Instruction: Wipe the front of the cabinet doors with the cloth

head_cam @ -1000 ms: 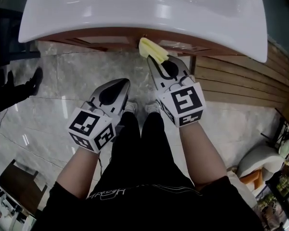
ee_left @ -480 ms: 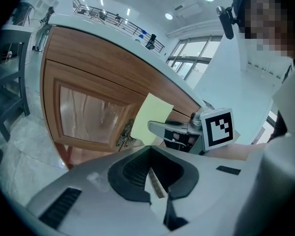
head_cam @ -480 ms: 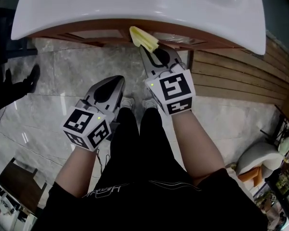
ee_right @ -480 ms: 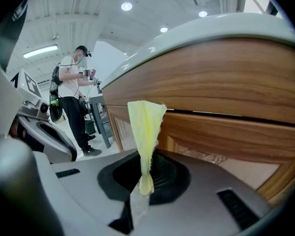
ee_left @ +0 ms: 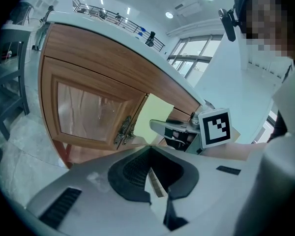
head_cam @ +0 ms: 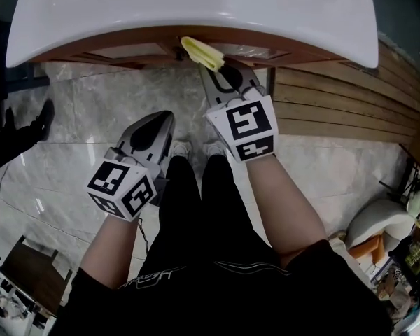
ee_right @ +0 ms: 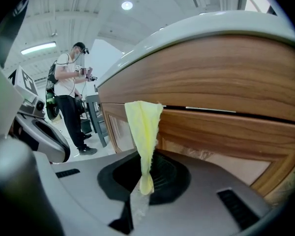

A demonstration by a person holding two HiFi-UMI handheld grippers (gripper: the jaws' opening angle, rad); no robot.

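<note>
A yellow cloth (head_cam: pixel 201 52) (ee_right: pixel 143 132) (ee_left: pixel 154 115) is pinched in my right gripper (head_cam: pixel 221 75) (ee_right: pixel 142 183), which is shut on it. The cloth's free end presses against the wooden cabinet front (head_cam: pixel 140 50) (ee_right: pixel 221 77) just under the white washbasin (head_cam: pixel 196 12). The cabinet doors (ee_left: pixel 91 109) have glass panels and metal handles (ee_left: pixel 123 130) at the middle seam. My left gripper (head_cam: pixel 150 133) (ee_left: pixel 150 173) hangs lower and to the left, away from the cabinet, shut with nothing between its jaws.
Grey marble floor (head_cam: pixel 98 110) lies below. A slatted wooden wall panel (head_cam: pixel 336 110) runs on the right. A person (ee_right: pixel 71 97) stands in the background by a chair (ee_right: pixel 96 114). A dark shoe (head_cam: pixel 45 117) is at the left. My own legs (head_cam: pixel 196 208) are under the grippers.
My right gripper moved the cloth leftward and slightly up along the cabinet front. The left gripper drifted a little left and down.
</note>
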